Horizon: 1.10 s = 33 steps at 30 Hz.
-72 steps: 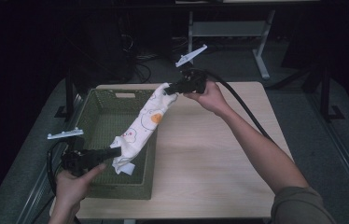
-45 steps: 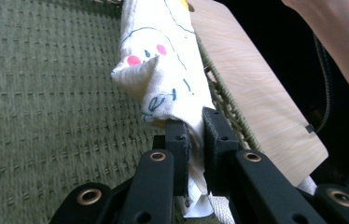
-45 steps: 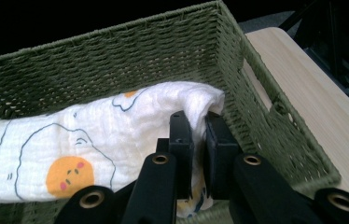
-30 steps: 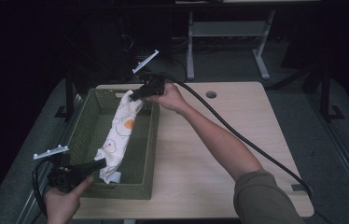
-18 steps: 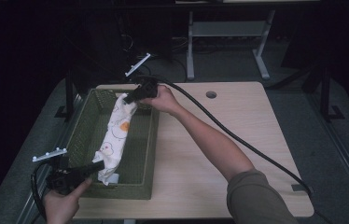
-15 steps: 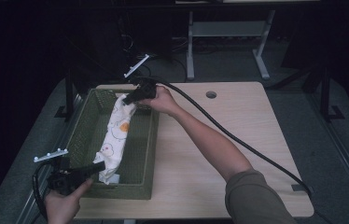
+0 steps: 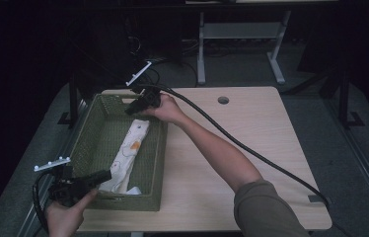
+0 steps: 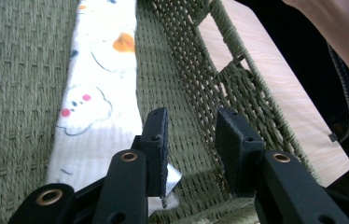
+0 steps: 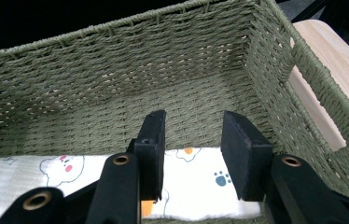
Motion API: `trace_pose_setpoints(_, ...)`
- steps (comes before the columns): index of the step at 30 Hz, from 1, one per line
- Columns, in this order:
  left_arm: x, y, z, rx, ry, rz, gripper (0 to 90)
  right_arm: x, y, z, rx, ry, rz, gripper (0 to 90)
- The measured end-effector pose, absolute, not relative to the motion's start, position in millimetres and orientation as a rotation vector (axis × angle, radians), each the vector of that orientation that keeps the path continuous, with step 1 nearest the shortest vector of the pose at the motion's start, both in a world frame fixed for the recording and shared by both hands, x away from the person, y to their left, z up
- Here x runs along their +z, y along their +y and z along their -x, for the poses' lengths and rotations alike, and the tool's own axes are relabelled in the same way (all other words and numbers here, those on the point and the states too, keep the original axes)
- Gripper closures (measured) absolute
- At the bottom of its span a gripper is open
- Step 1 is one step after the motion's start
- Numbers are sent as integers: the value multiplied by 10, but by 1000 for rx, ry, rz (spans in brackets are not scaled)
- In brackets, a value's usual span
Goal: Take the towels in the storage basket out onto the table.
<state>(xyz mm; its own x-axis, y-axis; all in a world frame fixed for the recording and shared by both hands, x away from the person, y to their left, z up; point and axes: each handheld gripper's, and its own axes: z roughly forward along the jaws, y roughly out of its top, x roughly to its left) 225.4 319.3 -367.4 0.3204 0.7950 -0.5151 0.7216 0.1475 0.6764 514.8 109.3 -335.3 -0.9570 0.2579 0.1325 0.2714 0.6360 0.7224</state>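
Observation:
A white cloth (image 7: 128, 150) printed with small cartoon animals lies lengthwise on the floor of a green woven basket (image 7: 155, 168) at the table's left. My left gripper (image 7: 104, 174) reaches over the basket's near end. Its jaws have just been opening and stand apart with nothing between them; the cloth (image 8: 98, 102) lies beneath the left gripper (image 8: 191, 121). My right gripper (image 7: 128, 111) hangs over the basket's far end. Its jaws have also just been opening, and the right gripper (image 9: 193, 123) stands open above the cloth's end (image 9: 196, 186), near the basket wall (image 9: 116, 70).
The basket stands on a light wooden table (image 7: 281, 113) with a round cable hole (image 7: 223, 100) near its far edge. The right gripper's thick black cable (image 7: 251, 148) trails across the tabletop. A grey desk frame (image 7: 241, 29) stands behind in the dark.
Both grippers were shut on the cloth's ends and held it stretched over the basket. Now both have opened and the cloth lies flat on the basket floor.

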Motion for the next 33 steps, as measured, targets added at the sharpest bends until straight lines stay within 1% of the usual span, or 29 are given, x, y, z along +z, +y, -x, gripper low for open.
trace_pose_setpoints(17,-3532,3124,-2269,126,1366,-1596,630,-3222,828,-5044,-1326,-2798,478,524)
trace_pose_setpoints(21,-3509,3102,-2275,130,1359,-1585,611,-3173,732,-5009,-1348,-2797,480,497)
trace_pose_setpoints(29,-3462,3037,-2368,102,1339,-1573,593,-3124,529,-4973,-1363,-2767,499,444)
trace_pose_setpoints(33,-3457,3034,-2411,71,1330,-1557,566,-3138,438,-4973,-1376,-2773,512,419)
